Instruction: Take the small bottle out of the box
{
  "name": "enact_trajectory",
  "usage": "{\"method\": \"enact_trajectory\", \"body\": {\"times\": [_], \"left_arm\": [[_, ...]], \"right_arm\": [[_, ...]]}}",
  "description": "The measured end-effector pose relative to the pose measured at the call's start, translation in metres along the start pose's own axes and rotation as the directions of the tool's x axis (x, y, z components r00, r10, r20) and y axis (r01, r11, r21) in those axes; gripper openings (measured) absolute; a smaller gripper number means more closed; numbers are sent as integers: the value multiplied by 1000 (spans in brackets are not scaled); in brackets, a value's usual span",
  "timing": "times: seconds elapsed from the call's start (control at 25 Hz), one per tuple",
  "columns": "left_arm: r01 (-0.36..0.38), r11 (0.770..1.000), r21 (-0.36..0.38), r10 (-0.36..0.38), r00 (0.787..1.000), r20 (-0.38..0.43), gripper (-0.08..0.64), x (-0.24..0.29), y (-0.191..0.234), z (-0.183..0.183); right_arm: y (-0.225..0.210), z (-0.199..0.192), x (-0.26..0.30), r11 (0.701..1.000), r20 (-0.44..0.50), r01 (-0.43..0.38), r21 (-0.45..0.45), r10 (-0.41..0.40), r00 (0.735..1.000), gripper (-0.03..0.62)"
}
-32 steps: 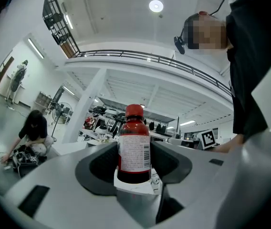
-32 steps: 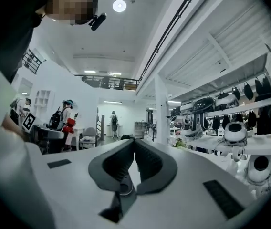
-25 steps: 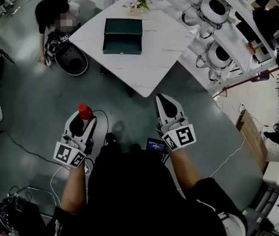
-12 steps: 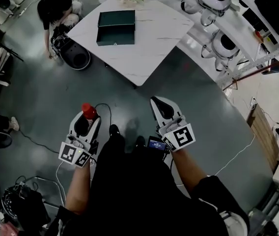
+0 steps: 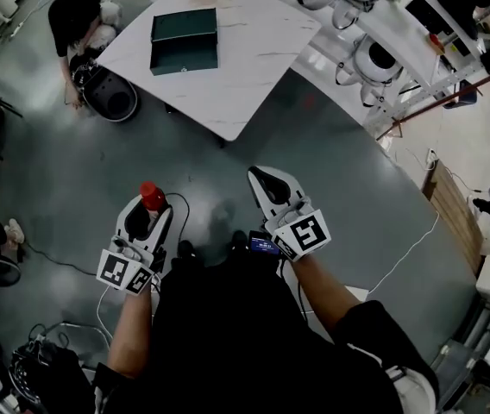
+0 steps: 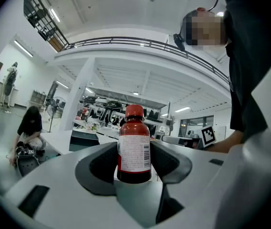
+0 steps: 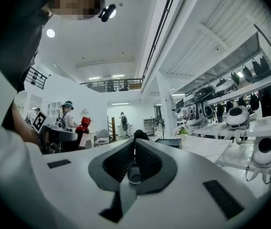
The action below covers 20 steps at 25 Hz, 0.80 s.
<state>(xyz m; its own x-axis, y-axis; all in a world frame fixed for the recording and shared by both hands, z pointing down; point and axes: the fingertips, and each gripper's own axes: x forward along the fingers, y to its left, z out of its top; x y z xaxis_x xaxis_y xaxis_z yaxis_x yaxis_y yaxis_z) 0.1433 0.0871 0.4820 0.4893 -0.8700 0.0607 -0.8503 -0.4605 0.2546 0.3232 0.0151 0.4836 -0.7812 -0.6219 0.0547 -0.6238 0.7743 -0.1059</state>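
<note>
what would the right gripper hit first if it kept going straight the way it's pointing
Nothing close: open air ahead of the right gripper, whose jaws are shut. Farther on, probably the table edge near the box; depth is unclear.

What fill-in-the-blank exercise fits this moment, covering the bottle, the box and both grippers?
The left gripper is shut on a small bottle with a ____ cap.
The right gripper has its jaws ____, with nothing between them.
The dark green box lies on the white ____, far from both grippers.
Missing words: red; shut; table.
</note>
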Motion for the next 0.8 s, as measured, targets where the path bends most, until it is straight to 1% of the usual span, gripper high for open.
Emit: {"method": "enact_trajectory", "body": {"times": [0.16,0.28,0.52,0.64,0.8], "left_arm": [[41,999,-3,-41,999,10,229,-6,4,9],[55,999,3,-55,998,16,229,-15,16,17],[43,999,-18,-42,999,27,229,-34,37,19],[33,999,-42,-32,999,32,229,-40,44,19],[34,999,-40,-33,999,37,229,-39,46,19]], "right_arm": [[10,13,6,999,5,36,7,-36,999,35],[24,19,18,1000,5,28,-13,-28,1000,36],[30,27,33,999,12,37,-25,-37,999,35],[39,27,37,999,4,24,-32,-24,1000,35],[45,21,43,1000,-7,5,-21,-6,1000,35]]}}
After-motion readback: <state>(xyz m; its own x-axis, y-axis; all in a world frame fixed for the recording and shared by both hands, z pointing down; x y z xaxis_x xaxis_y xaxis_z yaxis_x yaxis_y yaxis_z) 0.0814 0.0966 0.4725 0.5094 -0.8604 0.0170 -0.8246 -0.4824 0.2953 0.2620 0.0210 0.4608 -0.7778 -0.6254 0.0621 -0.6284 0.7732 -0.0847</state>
